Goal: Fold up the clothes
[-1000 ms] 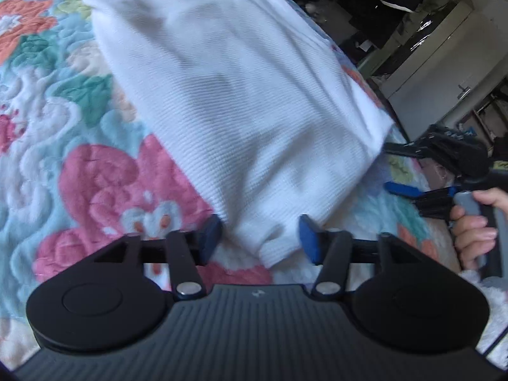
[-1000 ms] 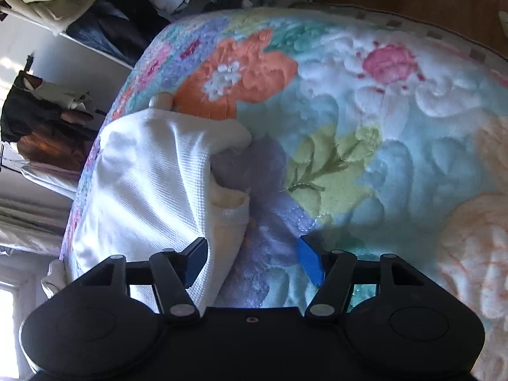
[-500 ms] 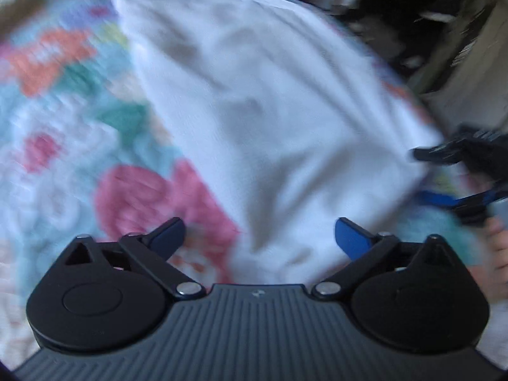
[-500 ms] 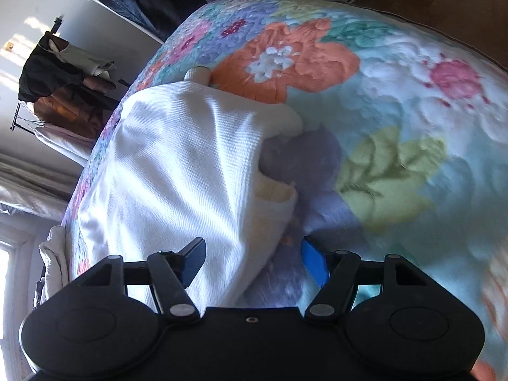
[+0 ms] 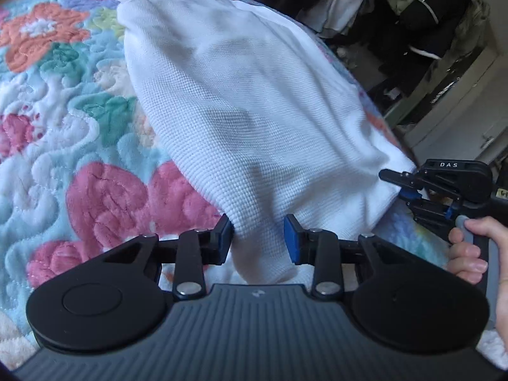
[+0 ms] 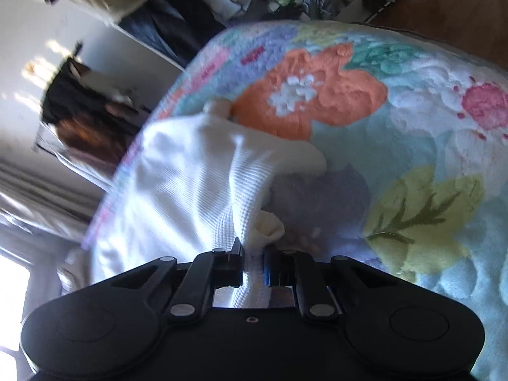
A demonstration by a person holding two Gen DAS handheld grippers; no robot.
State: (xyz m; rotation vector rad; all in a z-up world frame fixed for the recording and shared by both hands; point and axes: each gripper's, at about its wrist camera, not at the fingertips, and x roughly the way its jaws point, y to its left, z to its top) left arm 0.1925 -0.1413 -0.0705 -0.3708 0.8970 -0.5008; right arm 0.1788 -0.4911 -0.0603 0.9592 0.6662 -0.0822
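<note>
Spread across the bed, a floral quilt (image 5: 63, 133) carries a white knit garment (image 5: 247, 111) whose long axis runs from the far edge of the bed toward the near edge. Its narrow near end hangs down between the spread fingers of the left gripper (image 5: 258, 238), which sit either side of the cloth with a gap still showing. At the garment's other near corner the right gripper (image 6: 253, 268) is pinched on a fold of the fabric, probably a cuff, though that view is blurred.
</note>
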